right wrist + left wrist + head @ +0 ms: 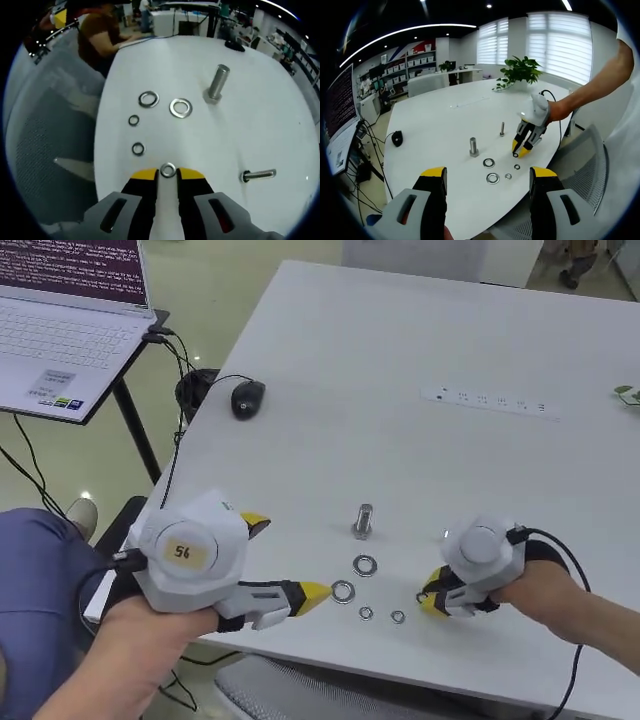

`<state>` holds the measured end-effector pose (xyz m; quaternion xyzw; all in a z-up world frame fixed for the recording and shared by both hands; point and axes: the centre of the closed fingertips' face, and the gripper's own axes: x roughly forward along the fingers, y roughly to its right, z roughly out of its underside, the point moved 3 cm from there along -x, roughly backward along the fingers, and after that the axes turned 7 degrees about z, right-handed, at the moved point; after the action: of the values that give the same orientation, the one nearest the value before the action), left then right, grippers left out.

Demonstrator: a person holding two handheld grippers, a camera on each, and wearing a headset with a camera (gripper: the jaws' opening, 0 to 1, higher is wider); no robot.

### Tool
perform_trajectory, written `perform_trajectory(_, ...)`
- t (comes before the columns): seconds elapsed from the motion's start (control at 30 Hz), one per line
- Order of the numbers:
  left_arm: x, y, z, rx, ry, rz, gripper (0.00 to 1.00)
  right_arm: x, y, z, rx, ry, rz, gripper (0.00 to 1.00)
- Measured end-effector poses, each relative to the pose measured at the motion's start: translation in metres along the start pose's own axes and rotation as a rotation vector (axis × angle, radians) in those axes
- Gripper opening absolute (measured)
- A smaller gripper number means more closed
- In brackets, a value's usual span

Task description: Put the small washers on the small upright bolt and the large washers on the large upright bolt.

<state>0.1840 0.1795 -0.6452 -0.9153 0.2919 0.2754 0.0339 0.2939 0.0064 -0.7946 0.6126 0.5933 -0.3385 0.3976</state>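
Right hand-held gripper (168,176) is pinching a small washer (168,170), next needing a lift over the small bolt (257,175); left hand-held gripper (285,558) is hovering spread.

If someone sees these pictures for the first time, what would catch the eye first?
The large upright bolt stands on the white table, with loose washers lying before it. The right tool has its yellow tips at a small washer; the left tool hangs open nearby.
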Motion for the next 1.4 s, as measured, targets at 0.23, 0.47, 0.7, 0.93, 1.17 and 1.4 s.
perform_trajectory(0.23,0.003,0.002,-0.003,0.006,0.001,0.009,0.66,0.001,-0.001,0.001,-0.040,-0.011,0.008,0.16)
perform_trajectory(0.47,0.007,0.002,-0.007,0.016,0.004,0.017,0.66,0.002,-0.001,0.000,-0.073,-0.027,0.015,0.15)
perform_trajectory(0.7,0.007,0.001,-0.008,0.014,0.008,0.013,0.66,0.001,0.001,0.002,0.010,-0.015,0.034,0.13)
perform_trajectory(0.93,0.005,0.000,-0.006,0.008,0.006,0.009,0.66,-0.002,0.001,0.003,0.051,0.012,0.052,0.13)
perform_trajectory(1.17,0.004,-0.001,-0.007,0.005,0.010,0.005,0.66,-0.016,0.020,0.003,0.149,0.059,0.113,0.13)
perform_trajectory(1.4,0.004,-0.003,-0.009,0.006,0.015,0.002,0.66,-0.046,0.058,0.001,0.235,0.114,0.232,0.13)
